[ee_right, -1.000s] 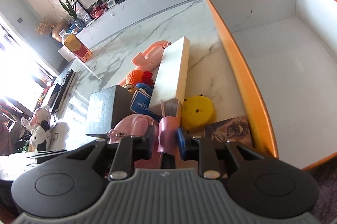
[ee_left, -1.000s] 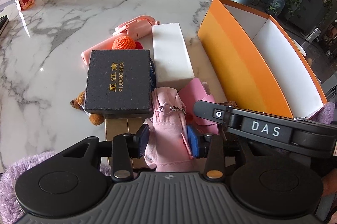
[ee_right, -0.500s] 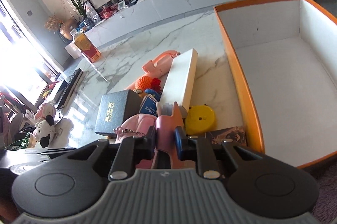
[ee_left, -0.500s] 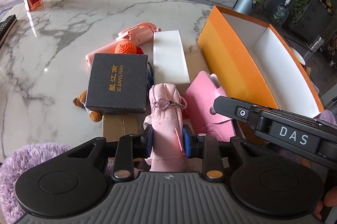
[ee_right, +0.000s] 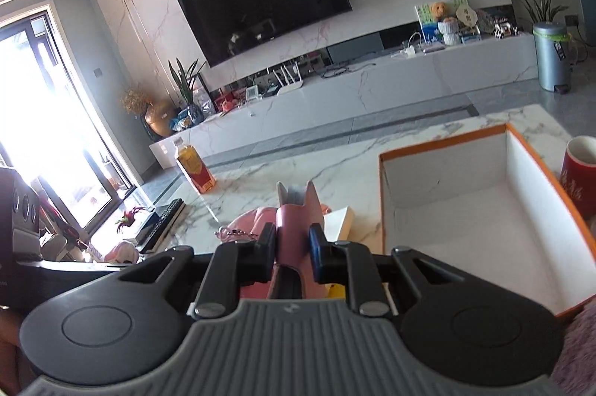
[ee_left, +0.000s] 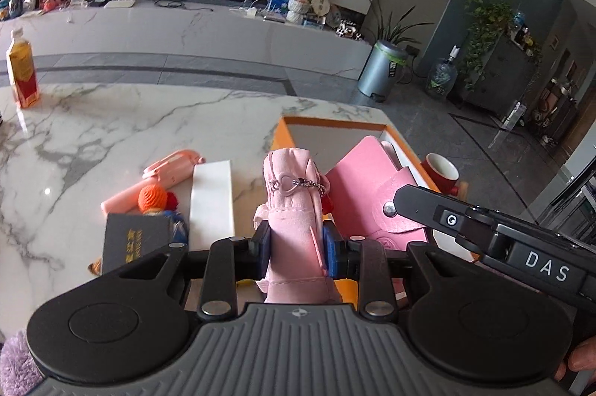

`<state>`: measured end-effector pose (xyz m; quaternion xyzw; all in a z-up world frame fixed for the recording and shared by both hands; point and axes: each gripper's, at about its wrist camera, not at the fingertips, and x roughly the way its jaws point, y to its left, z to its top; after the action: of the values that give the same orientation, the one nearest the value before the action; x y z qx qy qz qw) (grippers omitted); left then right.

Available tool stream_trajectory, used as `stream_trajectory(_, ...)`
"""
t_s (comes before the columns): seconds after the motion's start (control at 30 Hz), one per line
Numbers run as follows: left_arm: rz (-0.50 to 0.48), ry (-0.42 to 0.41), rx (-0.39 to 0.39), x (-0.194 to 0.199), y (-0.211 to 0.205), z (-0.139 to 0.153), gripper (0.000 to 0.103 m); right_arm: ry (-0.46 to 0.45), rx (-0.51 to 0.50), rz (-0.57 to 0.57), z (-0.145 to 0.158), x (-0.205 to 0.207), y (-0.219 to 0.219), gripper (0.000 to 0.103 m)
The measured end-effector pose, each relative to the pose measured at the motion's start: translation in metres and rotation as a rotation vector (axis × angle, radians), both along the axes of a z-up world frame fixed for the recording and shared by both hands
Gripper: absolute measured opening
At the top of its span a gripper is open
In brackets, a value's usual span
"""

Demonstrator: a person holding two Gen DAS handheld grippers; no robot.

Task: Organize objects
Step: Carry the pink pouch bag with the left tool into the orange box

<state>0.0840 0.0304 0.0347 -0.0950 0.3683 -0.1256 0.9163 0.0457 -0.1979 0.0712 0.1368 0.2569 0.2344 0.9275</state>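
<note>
Left tongs (ee_left: 296, 245): clamped on the pink fabric pouch (ee_left: 292, 206), pads pressing both sides. One second ago the jaws stood wider around the pouch as it lay in the pile; the pouch is now raised clear of the counter (ee_left: 111, 135), its zipper chain hanging to the right.

Right tongs (ee_right: 292, 249): clamped on the pink leather wallet (ee_right: 296, 232), held edge-on between the pads. It has likewise risen from the pile since the earlier frame. In the left wrist view the wallet (ee_left: 372, 195) sits just right of the pouch, in front of the orange box.

Remaining on the counter: black gift box (ee_left: 130, 239), white carton (ee_left: 211, 202), orange knitted toy (ee_left: 152, 196) and pink case (ee_left: 164, 172).

Beyond: the orange box (ee_right: 484, 209), open, white interior, with a red mug (ee_right: 577, 180) at its far side. Both views now point more level, showing the room.
</note>
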Motion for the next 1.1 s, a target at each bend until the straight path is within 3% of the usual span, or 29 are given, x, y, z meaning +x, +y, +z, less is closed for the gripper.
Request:
stream_trajectory(0.13,-0.073,-0.06,0.002,0.014,-0.035,0.009,0.034,-0.029,-0.027,-0.037,0.013,0.003,-0.029,0.02)
stream_trajectory(0.3,-0.155,-0.07,-0.002,0.039,-0.082,0.003,0.034,-0.045,-0.091,-0.11,0.015,0.016,-0.071,0.02)
stream_trajectory(0.53,-0.196,0.069,-0.027,0.083,-0.121,-0.036,0.034,0.107,-0.121,-0.168,-0.014,0.054,-0.118,0.02)
stream_trajectory(0.77,-0.188,0.196,-0.021,0.099,-0.139,-0.073,0.034,0.267,-0.218,-0.178,-0.056,0.077,-0.127,0.02)
stream_trajectory(1.03,-0.155,0.272,-0.033,0.1,-0.149,-0.096,0.034,0.345,-0.297,-0.167,-0.074,0.087,-0.13,0.018)
stream_trajectory(1.1,-0.148,0.294,-0.049,0.103,-0.15,-0.1,0.034,0.359,-0.307,-0.157,-0.075,0.09,-0.13,0.013)
